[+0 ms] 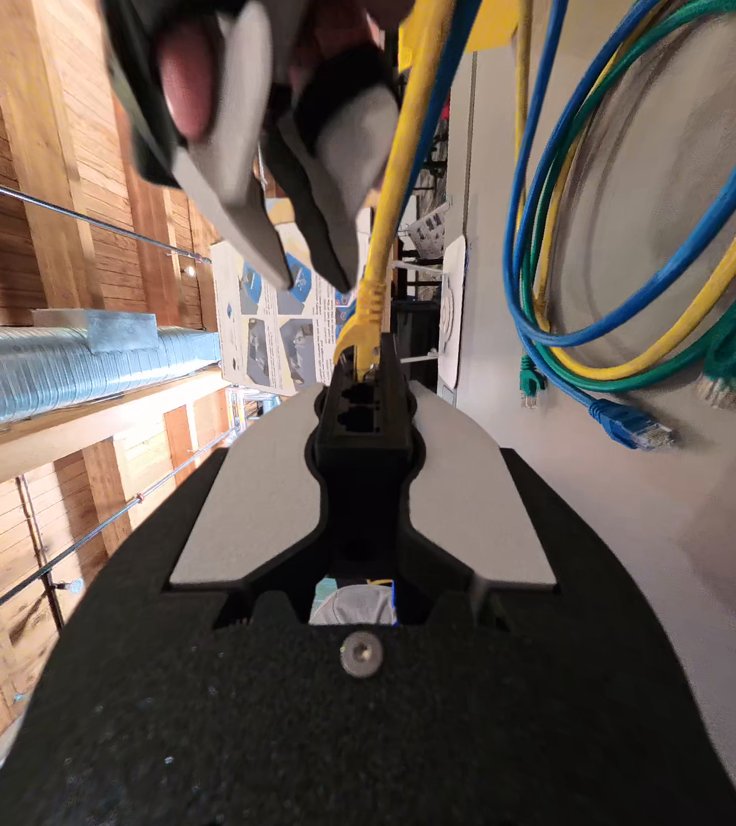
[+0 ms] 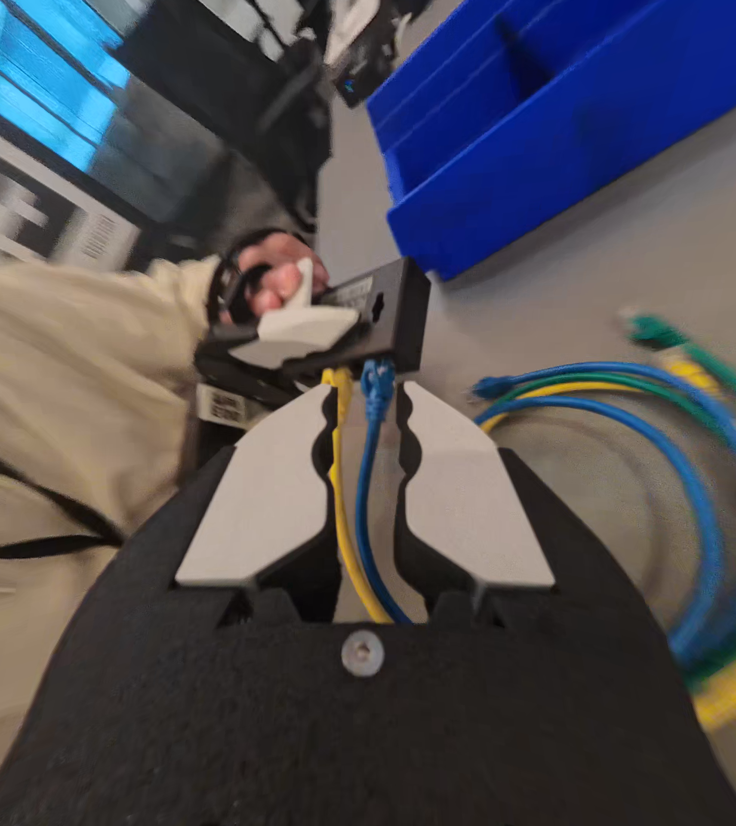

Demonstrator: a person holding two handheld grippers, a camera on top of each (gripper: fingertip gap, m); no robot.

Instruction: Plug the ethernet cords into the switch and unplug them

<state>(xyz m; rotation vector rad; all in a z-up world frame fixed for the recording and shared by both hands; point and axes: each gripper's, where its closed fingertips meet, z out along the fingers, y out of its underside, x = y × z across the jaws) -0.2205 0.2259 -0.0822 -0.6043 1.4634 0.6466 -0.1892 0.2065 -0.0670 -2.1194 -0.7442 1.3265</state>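
In the left wrist view, the left gripper (image 1: 363, 411) is clamped on the black ethernet switch (image 1: 363, 429), its grey fingers (image 1: 267, 482) pressed against the switch's two sides with the row of ports facing up. A yellow ethernet cord (image 1: 368, 308) sits with its plug in a far port, beside two empty ports nearer the camera. The right gripper (image 1: 317, 284) hangs blurred just above and left of that plug, its jaws a little apart and holding nothing. On the grey table (image 1: 625, 536) to the right lies a coil of blue, green and yellow cords (image 1: 652, 277). In the right wrist view, the right gripper (image 2: 366, 393) has its jaws parted, with the yellow cord (image 2: 341, 491) and a blue ethernet cord (image 2: 368, 469) running between them untouched. Both are plugged into the switch (image 2: 395, 313), which is held up off the table (image 2: 580, 313) by the left gripper (image 2: 312, 335). A blue bin (image 2: 558, 147) stands beyond, and the loose coil (image 2: 692, 469) lies at right.
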